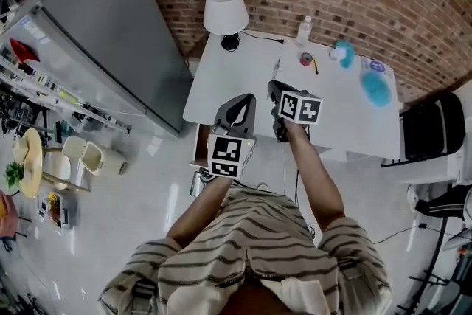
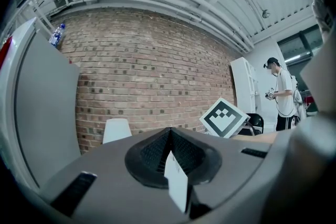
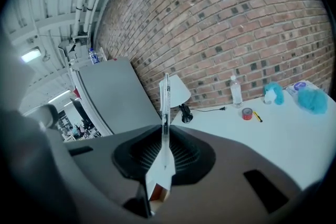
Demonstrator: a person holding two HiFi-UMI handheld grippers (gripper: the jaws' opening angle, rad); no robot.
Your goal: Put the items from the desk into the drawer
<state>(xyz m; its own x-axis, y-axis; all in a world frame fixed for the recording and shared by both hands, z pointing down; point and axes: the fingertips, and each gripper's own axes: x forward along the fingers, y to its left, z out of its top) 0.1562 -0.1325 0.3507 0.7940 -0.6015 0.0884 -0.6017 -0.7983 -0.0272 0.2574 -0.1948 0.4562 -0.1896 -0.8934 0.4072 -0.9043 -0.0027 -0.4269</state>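
My right gripper (image 3: pixel 164 126) is shut on a thin clear pen (image 3: pixel 166 93) that stands up out of its jaws. In the head view it (image 1: pixel 275 90) hovers over the front of the white desk (image 1: pixel 339 118). On the desk lie a red tape roll (image 1: pixel 305 58) (image 3: pixel 247 113), a yellow stick (image 1: pixel 316 66), a clear bottle (image 1: pixel 303 29), a small blue toy (image 1: pixel 343 52) and a blue fluffy thing (image 1: pixel 376 88) (image 3: pixel 314 99). My left gripper (image 1: pixel 245 99) (image 2: pixel 169 129) is shut on nothing, at the desk's front edge. A brown drawer edge (image 1: pixel 198 147) shows below it, mostly hidden.
A white lamp (image 1: pixel 225 9) stands at the desk's back left, in front of a brick wall. A tall grey cabinet (image 1: pixel 110 26) is to the left and a black chair (image 1: pixel 431 125) to the right. A person (image 2: pixel 281 94) stands far off in the left gripper view.
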